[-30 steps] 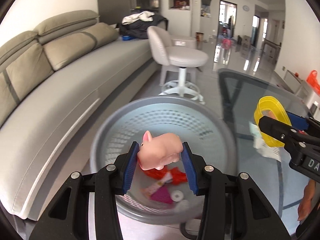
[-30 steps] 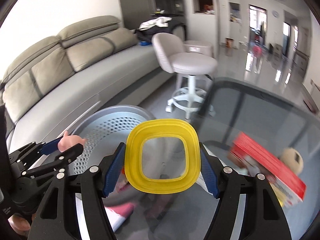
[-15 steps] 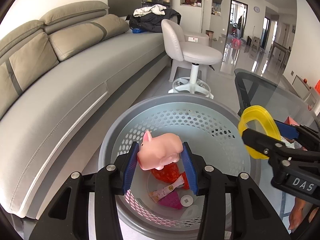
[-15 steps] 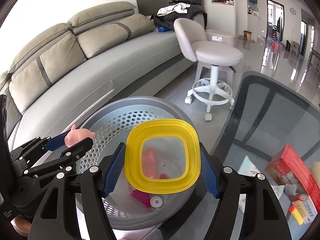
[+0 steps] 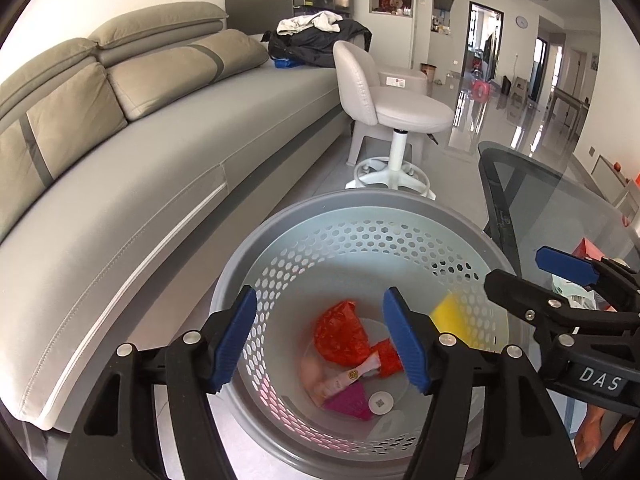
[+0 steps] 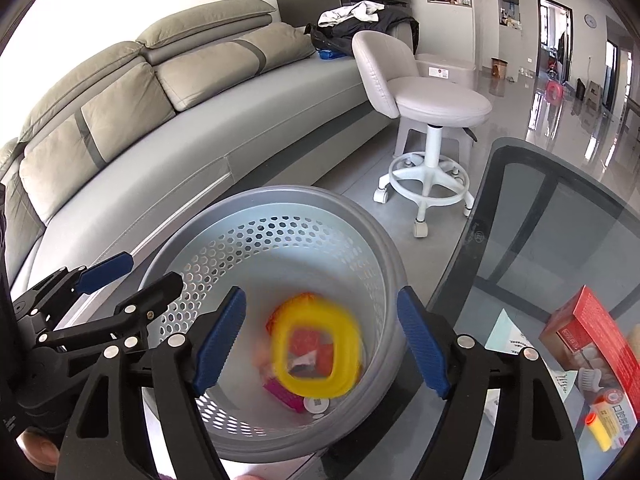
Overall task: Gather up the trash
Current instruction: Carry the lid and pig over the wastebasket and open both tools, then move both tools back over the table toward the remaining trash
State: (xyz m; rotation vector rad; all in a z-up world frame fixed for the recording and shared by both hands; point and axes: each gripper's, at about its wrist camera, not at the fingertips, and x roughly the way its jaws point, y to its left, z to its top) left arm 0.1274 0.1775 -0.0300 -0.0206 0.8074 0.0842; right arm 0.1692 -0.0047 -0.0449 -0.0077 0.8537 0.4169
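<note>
A grey perforated trash basket [image 5: 320, 216] [image 6: 384, 248] stands on the floor under both grippers. My left gripper [image 5: 322, 338] is open and empty above it. My right gripper [image 6: 320, 344] is open and empty too. A yellow square ring lid [image 6: 316, 350] is blurred, falling inside the basket; it shows as a yellow patch [image 5: 448, 316] in the left wrist view. At the bottom lie a red crumpled wrapper [image 5: 340, 332], a magenta piece [image 5: 348, 402], a white disc [image 5: 379, 402] and a blurred pink toy pig [image 5: 310, 368].
A grey sofa [image 5: 120, 152] runs along the left. A white swivel stool [image 5: 396, 120] stands beyond the basket. A glass table [image 6: 560, 240] on the right holds a red box [image 6: 596, 340] and papers [image 6: 508, 332].
Both grippers opened. The pink pig dropped from the left gripper into the basket. The yellow ring lid left the right gripper and is falling into the basket.
</note>
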